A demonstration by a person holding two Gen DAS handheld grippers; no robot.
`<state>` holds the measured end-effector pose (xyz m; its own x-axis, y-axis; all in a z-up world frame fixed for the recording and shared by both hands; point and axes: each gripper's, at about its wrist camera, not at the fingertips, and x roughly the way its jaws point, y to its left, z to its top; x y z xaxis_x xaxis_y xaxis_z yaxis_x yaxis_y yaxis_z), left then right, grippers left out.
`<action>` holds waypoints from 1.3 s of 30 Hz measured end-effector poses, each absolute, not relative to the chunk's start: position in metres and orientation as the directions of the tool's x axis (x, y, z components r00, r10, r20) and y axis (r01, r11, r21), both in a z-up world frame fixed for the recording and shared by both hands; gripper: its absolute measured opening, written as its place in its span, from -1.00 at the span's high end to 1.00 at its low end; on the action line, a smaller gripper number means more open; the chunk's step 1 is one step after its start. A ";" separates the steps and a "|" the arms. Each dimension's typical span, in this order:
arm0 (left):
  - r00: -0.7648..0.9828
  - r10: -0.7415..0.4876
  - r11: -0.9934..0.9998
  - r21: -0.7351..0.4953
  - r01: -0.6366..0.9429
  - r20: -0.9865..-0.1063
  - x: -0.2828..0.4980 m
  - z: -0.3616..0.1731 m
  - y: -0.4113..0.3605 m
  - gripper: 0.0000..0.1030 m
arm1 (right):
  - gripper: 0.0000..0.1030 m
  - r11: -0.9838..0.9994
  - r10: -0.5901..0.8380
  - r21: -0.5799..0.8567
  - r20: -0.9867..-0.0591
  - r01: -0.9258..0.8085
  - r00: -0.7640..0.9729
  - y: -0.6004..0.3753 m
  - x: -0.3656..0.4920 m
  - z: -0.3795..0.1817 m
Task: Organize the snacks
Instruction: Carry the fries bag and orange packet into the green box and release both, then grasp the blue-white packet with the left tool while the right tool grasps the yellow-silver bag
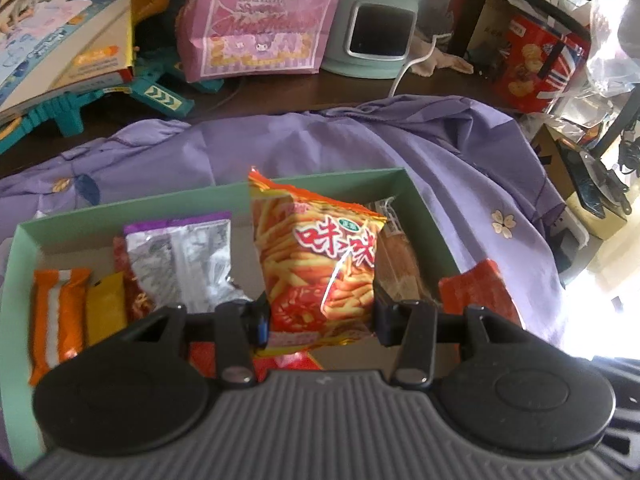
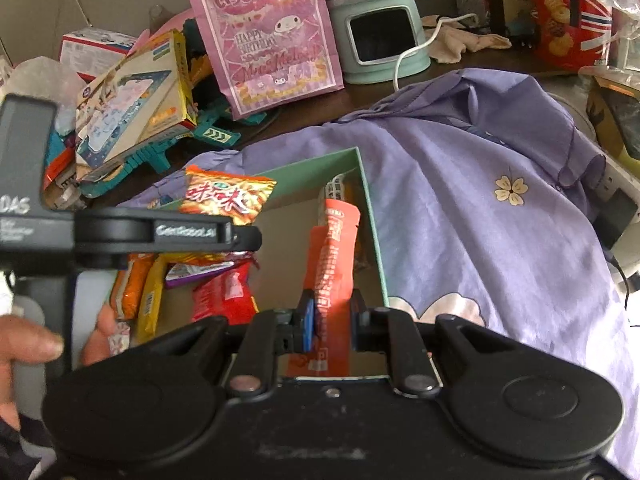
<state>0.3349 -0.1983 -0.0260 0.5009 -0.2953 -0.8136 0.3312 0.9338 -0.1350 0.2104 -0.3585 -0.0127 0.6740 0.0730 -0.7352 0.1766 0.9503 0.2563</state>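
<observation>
Both light, crinkly packets suit edge grips: left gripper (image 1: 322,320) jaws pinch the fries bag (image 1: 320,256), right gripper (image 2: 331,320) jaws the orange pouch (image 2: 332,256).

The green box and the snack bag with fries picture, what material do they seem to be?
Green box: likely cardboard, matte; thin flat walls, brown inside. Fries snack bag: probably glossy plastic film; it crinkles and reflects light, with a serrated sealed top.
</observation>
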 end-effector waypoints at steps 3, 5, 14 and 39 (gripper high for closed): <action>0.508 -0.281 0.940 -0.127 0.316 -0.814 0.346 -0.030 -0.203 0.09 | 0.60 0.958 0.070 0.241 -0.727 0.158 0.683 -0.359 0.210 -0.011; 0.518 -0.246 0.951 -0.101 0.292 -0.819 0.352 -0.032 -0.205 -0.39 | 0.11 0.958 0.061 0.238 -0.712 0.159 0.700 -0.360 0.207 -0.007; 0.532 -0.204 0.966 -0.080 0.246 -0.822 0.342 -0.024 -0.190 -0.99 | -1.00 0.965 0.014 0.206 -0.662 0.164 0.749 -0.350 0.201 0.005; 0.509 -0.228 0.962 -0.111 0.251 -0.830 0.214 -0.006 -0.132 -1.00 | -1.00 0.951 -0.036 0.184 -0.733 0.250 0.679 -0.338 0.122 0.004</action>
<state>0.2139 -0.1319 -0.0063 0.5087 -0.2283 -0.8301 0.2511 0.9616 -0.1107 0.1217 -0.3380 0.0037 0.6790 -0.0361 -0.7332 0.2496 0.9506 0.1843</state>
